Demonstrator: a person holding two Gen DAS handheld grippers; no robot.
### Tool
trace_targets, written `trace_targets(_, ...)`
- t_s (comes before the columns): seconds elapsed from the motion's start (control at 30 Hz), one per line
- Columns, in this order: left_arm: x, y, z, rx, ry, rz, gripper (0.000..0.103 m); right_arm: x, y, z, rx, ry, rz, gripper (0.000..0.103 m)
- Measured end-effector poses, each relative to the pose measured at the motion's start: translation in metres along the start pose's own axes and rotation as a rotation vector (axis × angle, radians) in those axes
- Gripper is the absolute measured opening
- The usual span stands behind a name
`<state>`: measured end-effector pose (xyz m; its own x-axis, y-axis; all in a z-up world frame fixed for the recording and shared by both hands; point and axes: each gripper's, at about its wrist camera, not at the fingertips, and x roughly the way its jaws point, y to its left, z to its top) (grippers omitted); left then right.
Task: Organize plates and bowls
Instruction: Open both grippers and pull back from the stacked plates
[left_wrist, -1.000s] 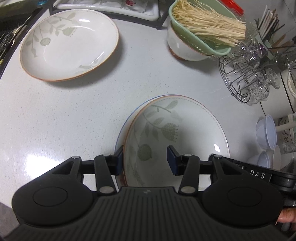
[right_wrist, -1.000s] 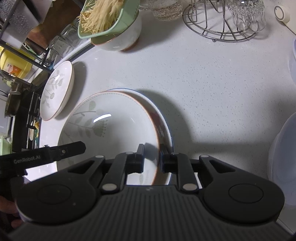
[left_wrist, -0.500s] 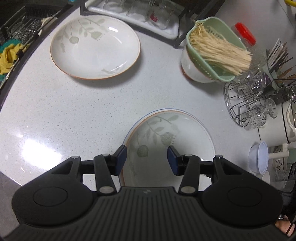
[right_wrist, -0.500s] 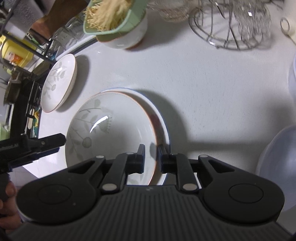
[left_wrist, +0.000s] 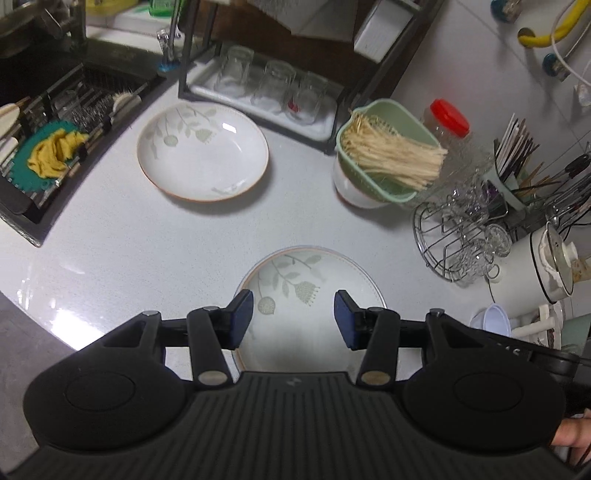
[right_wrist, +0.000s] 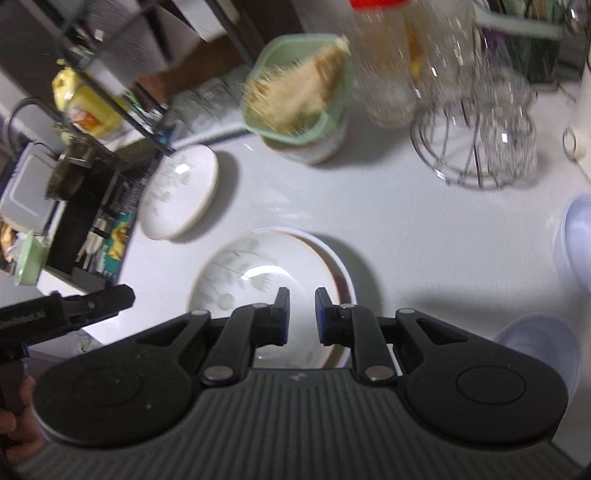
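A leaf-patterned bowl (left_wrist: 314, 288) (right_wrist: 240, 269) sits nested on a blue-rimmed plate (right_wrist: 334, 254) on the white counter. My left gripper (left_wrist: 293, 314) hovers above it, open, with only air between its blue pads. It also shows at the left edge of the right wrist view, as a black finger (right_wrist: 92, 302). My right gripper (right_wrist: 300, 314) hangs over the bowl's right side, shut to a narrow gap and holding nothing. A second leaf-patterned plate (left_wrist: 203, 162) (right_wrist: 181, 192) lies alone at the back left, near the sink.
A green colander of noodles (left_wrist: 384, 155) (right_wrist: 295, 99) sits on a white bowl at the back. To its right is a wire rack of glasses (left_wrist: 461, 240) (right_wrist: 476, 147). The sink (left_wrist: 44, 129) is far left, a shelf of glasses (left_wrist: 269, 85) behind. White plastic bowls (right_wrist: 576, 236) stand at the right.
Both grippers have risen away from the nested bowl, which stays on the counter and looks smaller. The right fingers, earlier astride its rim, are now off it.
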<state>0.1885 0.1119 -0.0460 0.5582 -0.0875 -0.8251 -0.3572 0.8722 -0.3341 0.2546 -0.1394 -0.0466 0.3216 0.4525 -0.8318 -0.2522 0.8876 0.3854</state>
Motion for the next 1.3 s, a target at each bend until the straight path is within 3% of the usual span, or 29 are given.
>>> trace_targets(0.4,-0.074,-0.034,-0.031,0.043,-0.235,0.07,0.056,-0.049,0.034,-0.01,-0.219,-0.186,0.098,0.018)
trace_targets(0.6,-0.083,-0.033,-0.056,0.037,-0.254,0.092,0.062,-0.061,0.045,-0.023,-0.275,-0.21,0.134,0.018)
trace_targets(0.93,-0.058,0.002,-0.086,0.009,-0.239,0.094,0.067,-0.045,0.048,-0.065,-0.279,-0.186,0.145,0.018)
trace_targets(1.3,-0.05,0.027,-0.09,0.011,-0.214,0.094,0.068,-0.034,0.061,-0.076,-0.301,-0.187,0.124,0.018)
